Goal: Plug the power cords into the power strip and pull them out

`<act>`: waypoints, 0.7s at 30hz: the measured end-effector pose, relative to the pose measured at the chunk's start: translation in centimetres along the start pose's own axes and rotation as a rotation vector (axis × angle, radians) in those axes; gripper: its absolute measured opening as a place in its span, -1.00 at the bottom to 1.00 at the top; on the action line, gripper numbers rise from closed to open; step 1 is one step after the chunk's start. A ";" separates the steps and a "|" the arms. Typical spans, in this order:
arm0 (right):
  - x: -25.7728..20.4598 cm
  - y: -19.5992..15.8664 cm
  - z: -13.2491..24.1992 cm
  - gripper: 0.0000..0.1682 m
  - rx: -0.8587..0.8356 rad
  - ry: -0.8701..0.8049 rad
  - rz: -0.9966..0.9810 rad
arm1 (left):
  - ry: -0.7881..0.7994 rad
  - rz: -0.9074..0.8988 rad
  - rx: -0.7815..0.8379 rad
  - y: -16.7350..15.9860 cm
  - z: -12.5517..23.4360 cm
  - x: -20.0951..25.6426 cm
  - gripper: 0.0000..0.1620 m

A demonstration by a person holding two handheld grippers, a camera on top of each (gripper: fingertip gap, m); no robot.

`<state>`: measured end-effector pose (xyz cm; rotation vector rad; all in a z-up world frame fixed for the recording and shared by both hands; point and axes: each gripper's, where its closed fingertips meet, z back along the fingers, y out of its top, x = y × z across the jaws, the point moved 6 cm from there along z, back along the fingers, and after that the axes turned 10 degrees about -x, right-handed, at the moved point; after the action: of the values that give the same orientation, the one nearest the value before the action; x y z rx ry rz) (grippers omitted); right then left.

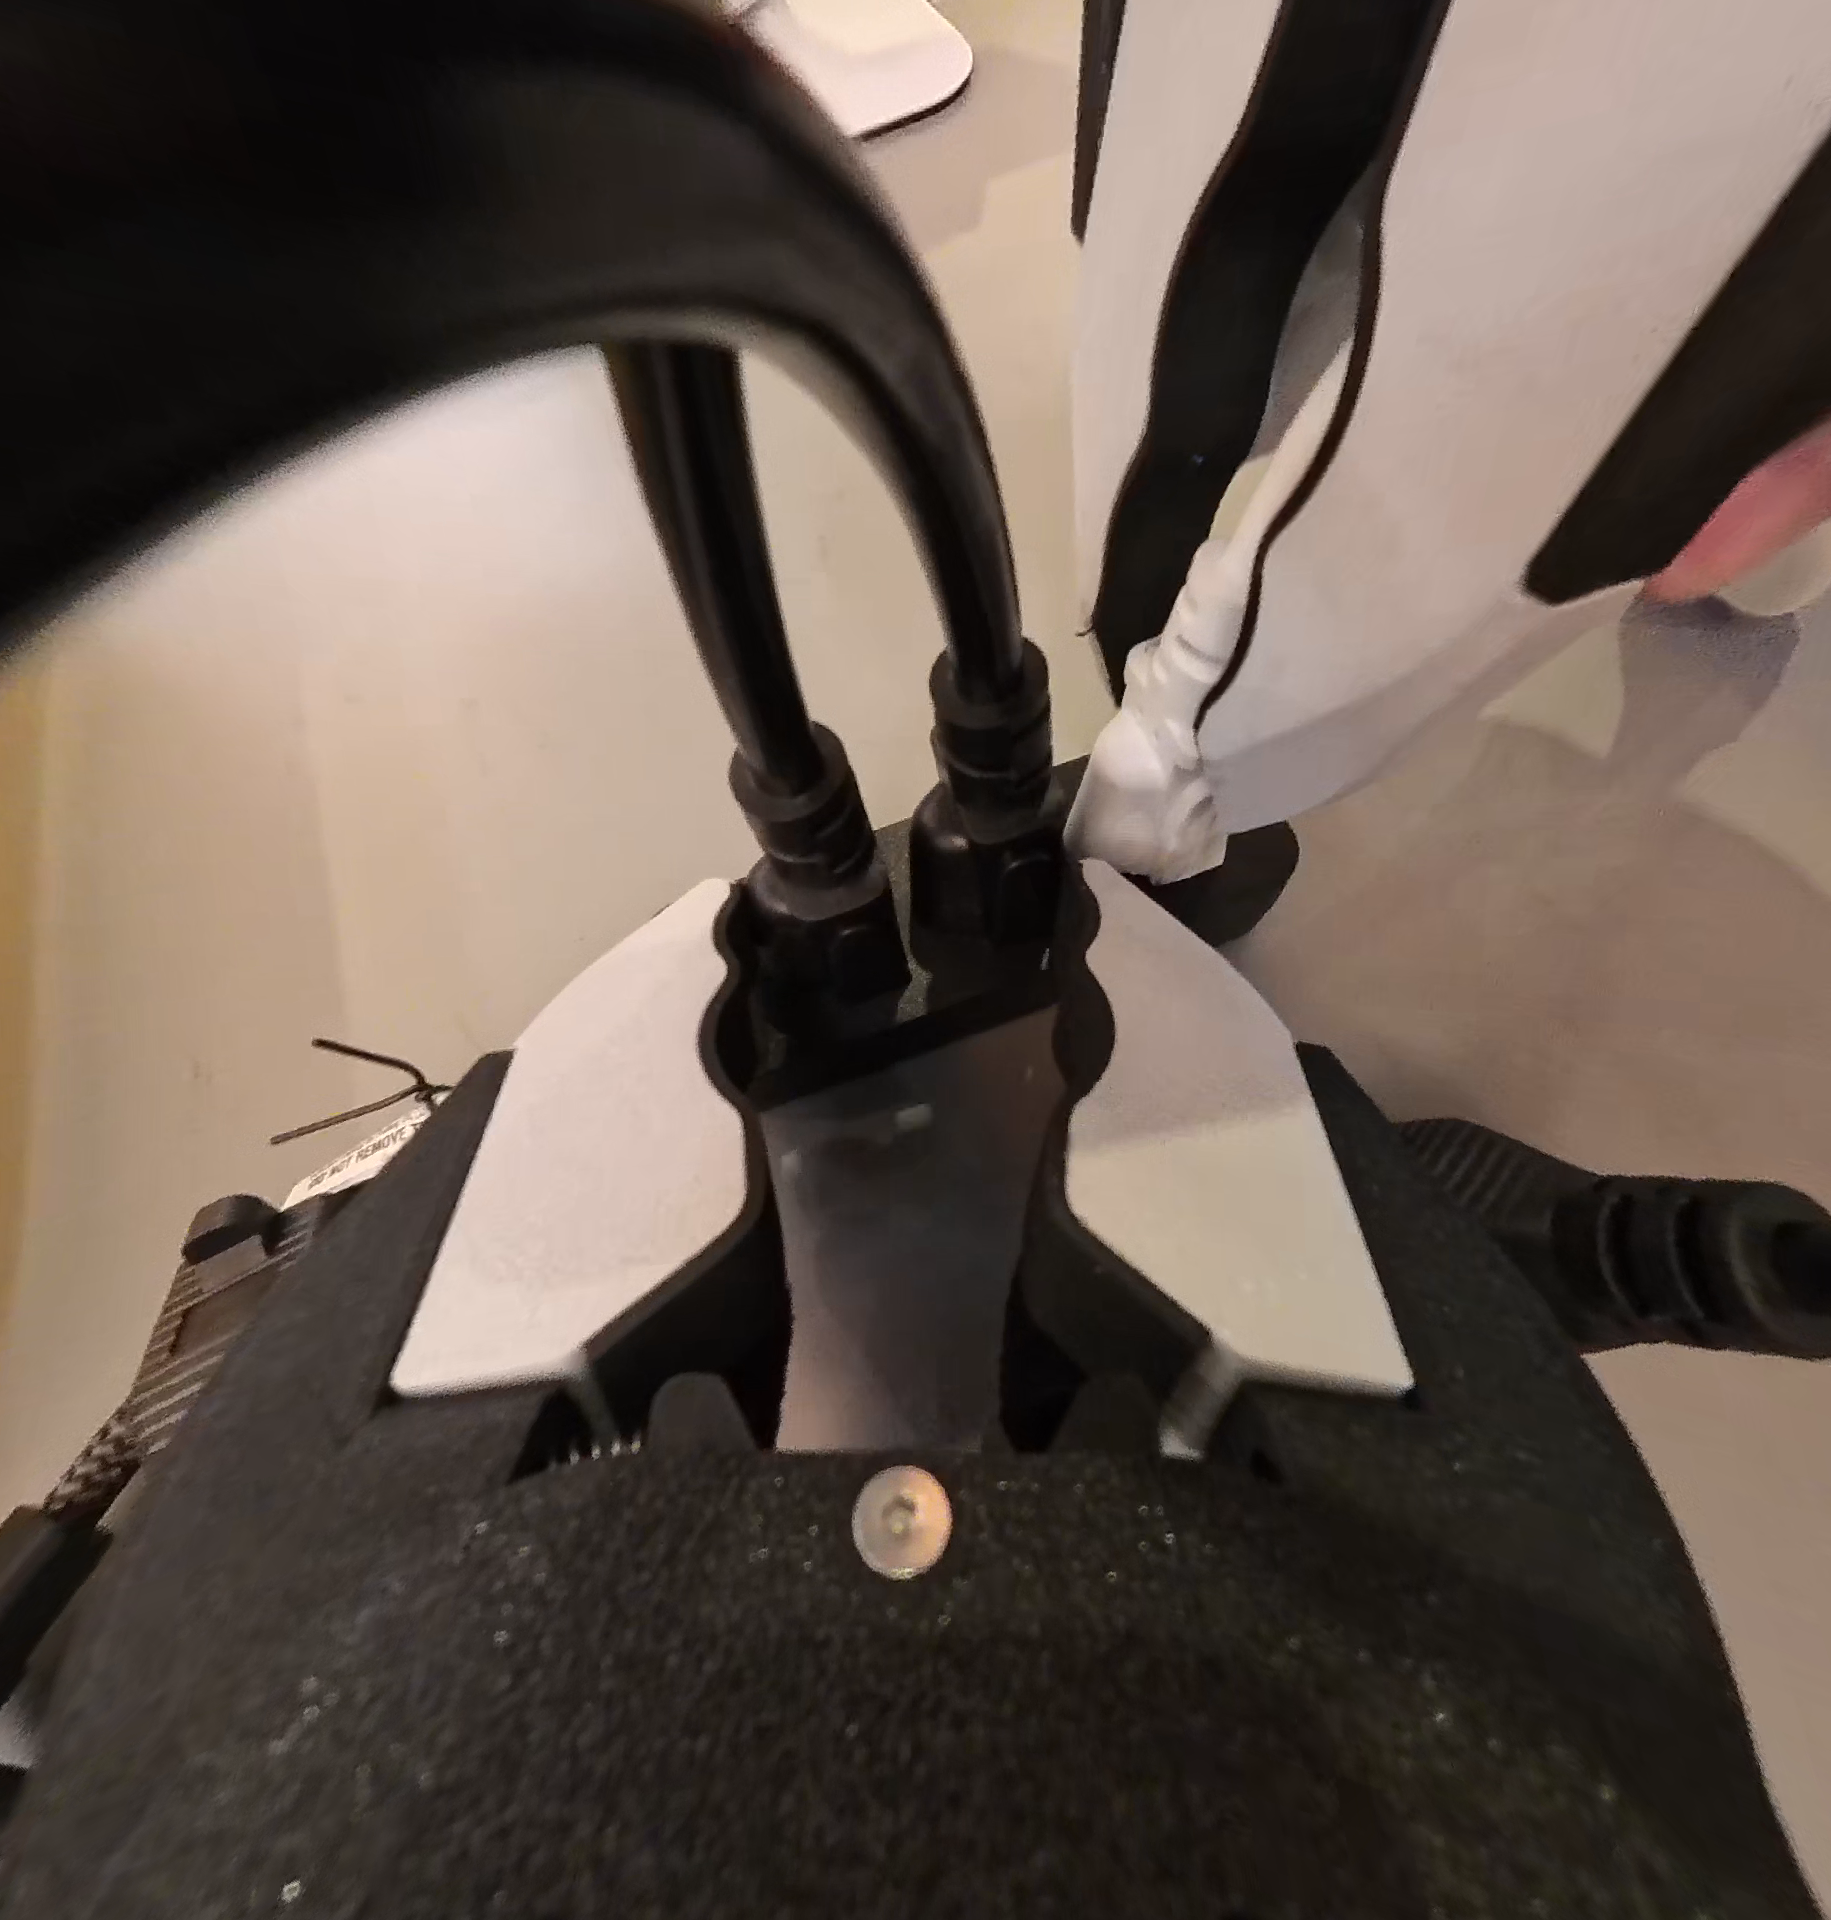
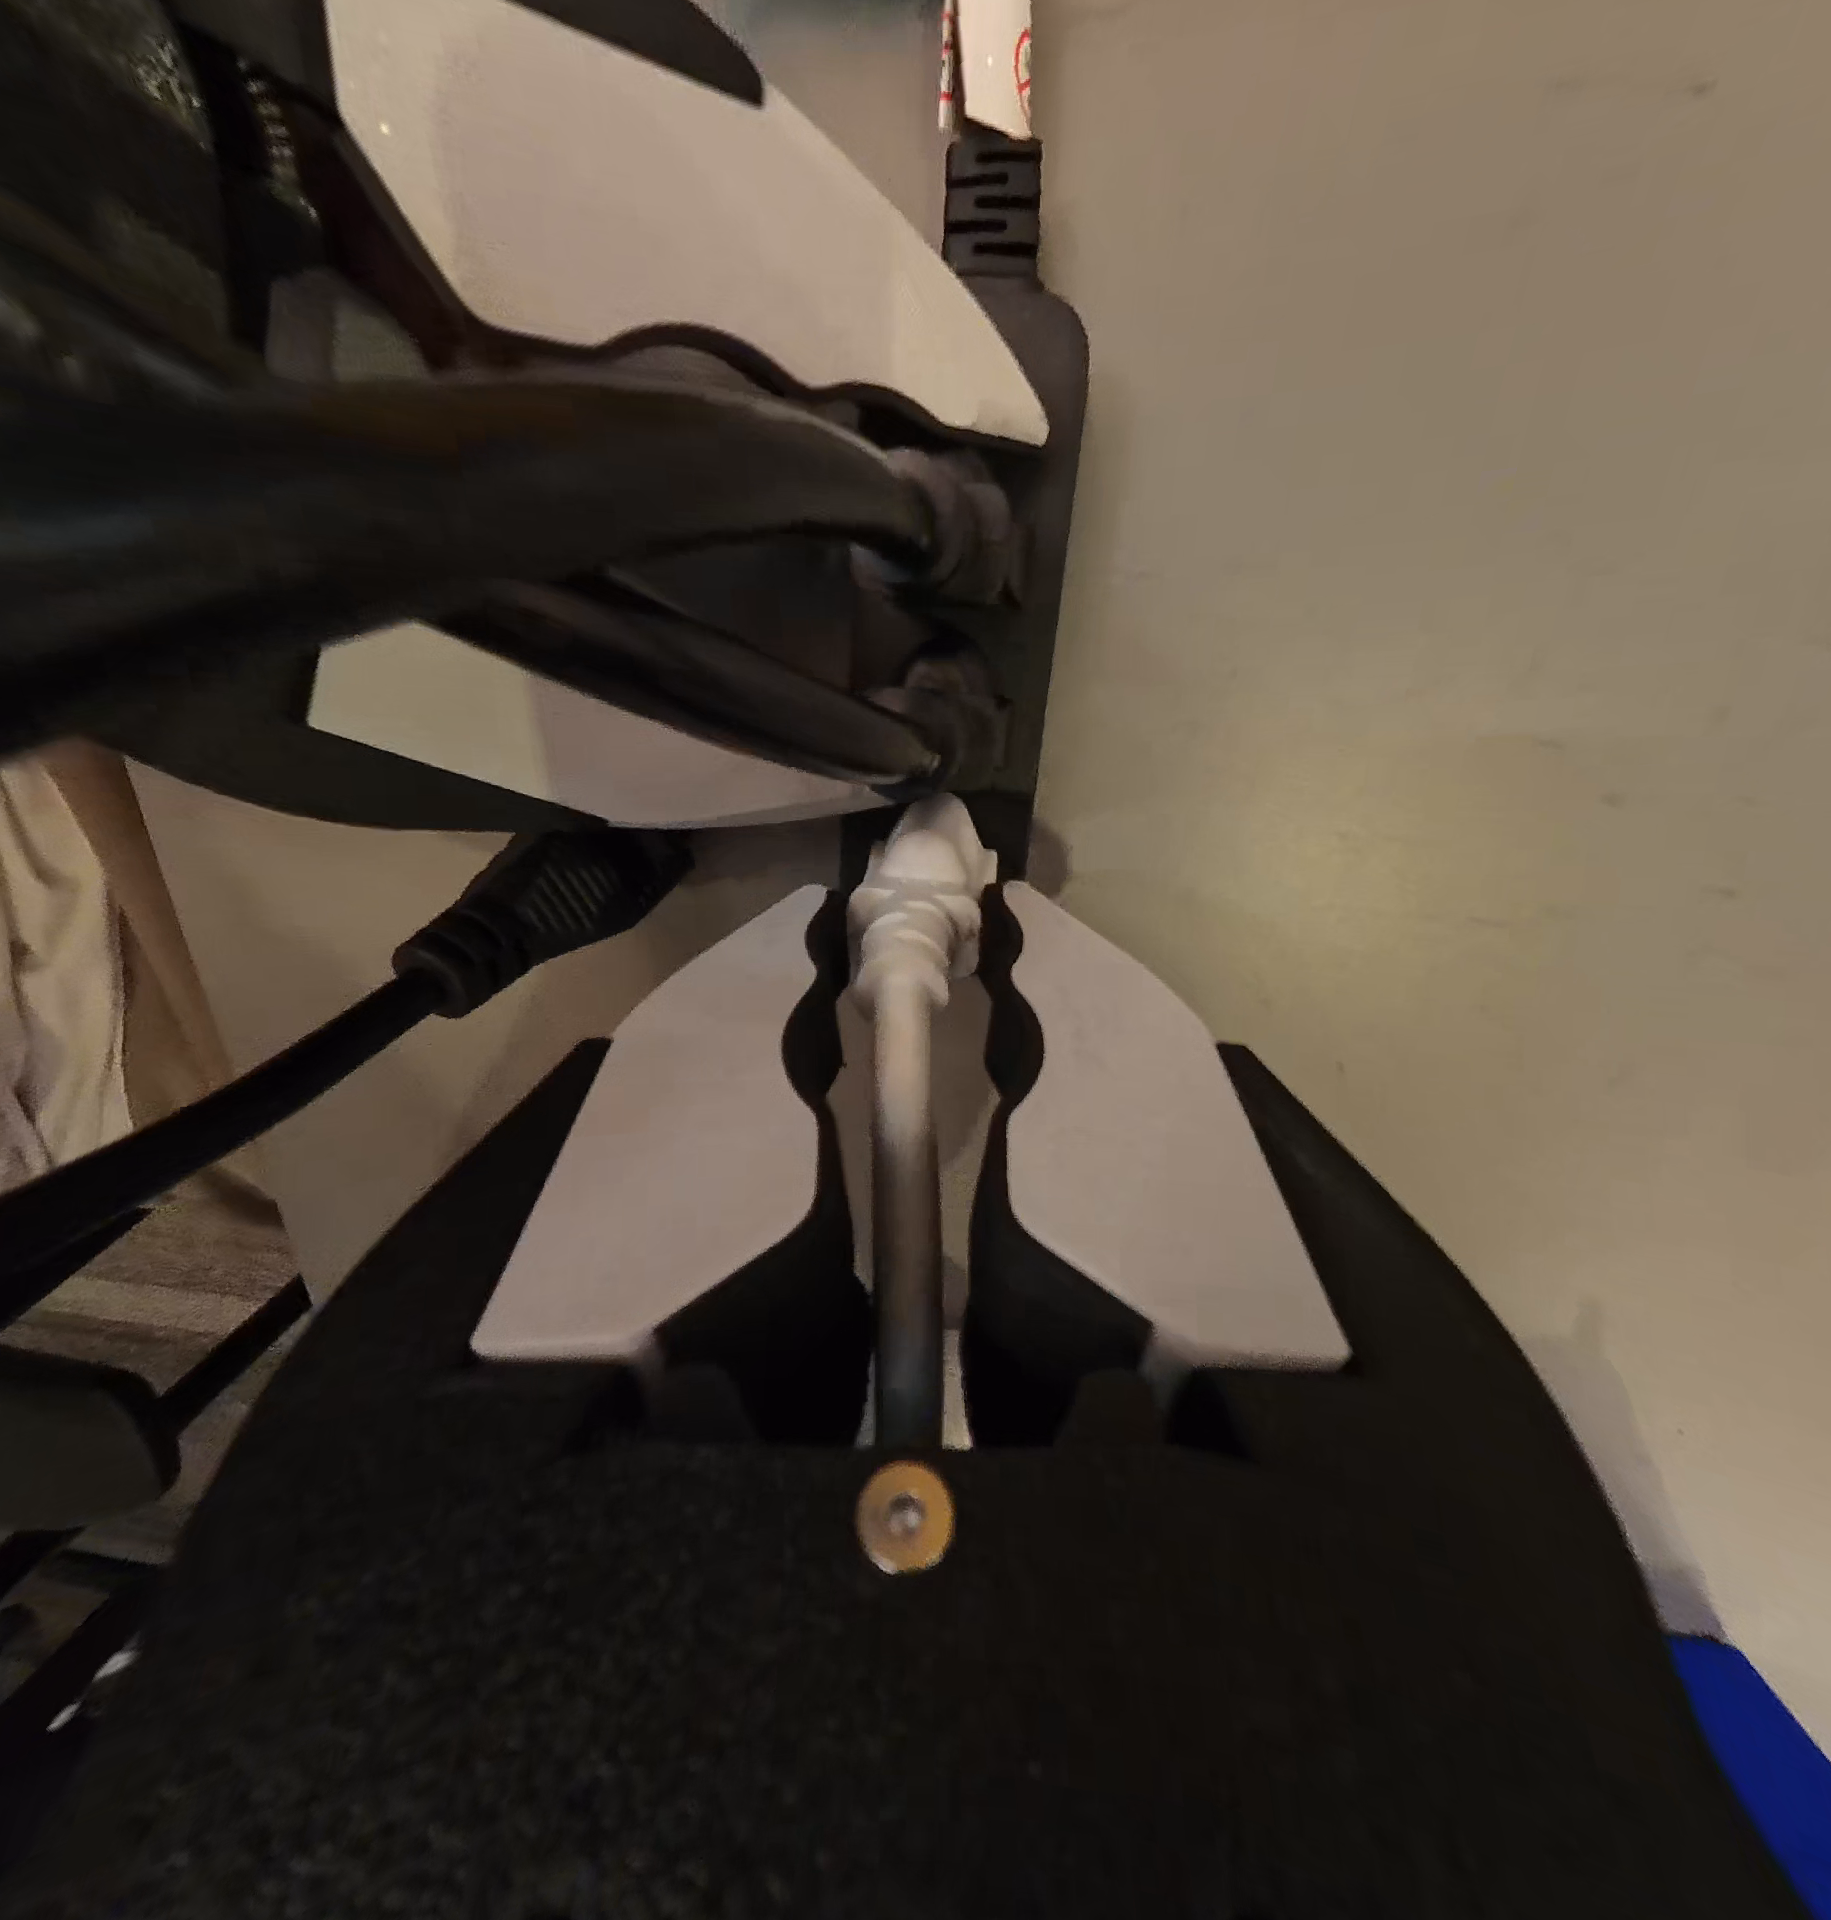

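Observation:
A black power strip [image 1: 890, 1164] lies on the pale table. My left gripper [image 1: 900, 935] is shut on its sides. Two black plugs [image 1: 828, 935] [image 1: 984, 862] sit in its sockets, and their cords arch up and to the left. A white plug [image 1: 1150, 800] stands in the socket beyond them. My right gripper [image 2: 916, 935] is shut on the white plug [image 2: 921, 862], and its white cord [image 2: 906, 1195] runs back between the fingers. The right wrist view shows the strip [image 2: 1056, 520] end-on, with the left gripper [image 2: 973, 623] clamped across it. The right gripper [image 1: 1171, 748] also shows in the left wrist view.
A loose black plug [image 1: 1617, 1247] with its cord lies on the table beside the strip; it also shows in the right wrist view [image 2: 547, 914]. A tag with a zip tie [image 1: 371, 1132] lies left. A white base [image 1: 869, 62] stands far back. A blue object [image 2: 1742, 1766] is at the lower right.

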<state>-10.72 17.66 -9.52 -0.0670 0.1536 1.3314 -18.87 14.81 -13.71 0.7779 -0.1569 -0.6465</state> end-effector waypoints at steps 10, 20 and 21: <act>-0.3 -0.4 -1.0 -0.69 -0.024 -0.103 0.019 | 0.008 0.003 0.002 0.1 0.0 0.1 -0.31; -0.3 -0.8 -1.3 -0.71 0.118 -0.119 0.040 | 0.001 0.004 0.001 0.1 -0.1 0.0 -0.29; -0.2 -0.8 -1.3 -0.72 0.137 -0.109 0.033 | 0.001 0.004 0.001 0.1 -0.1 0.0 -0.29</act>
<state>-10.10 17.09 -10.84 0.1242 0.1530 1.3506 -18.78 14.89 -13.71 0.7784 -0.1580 -0.6422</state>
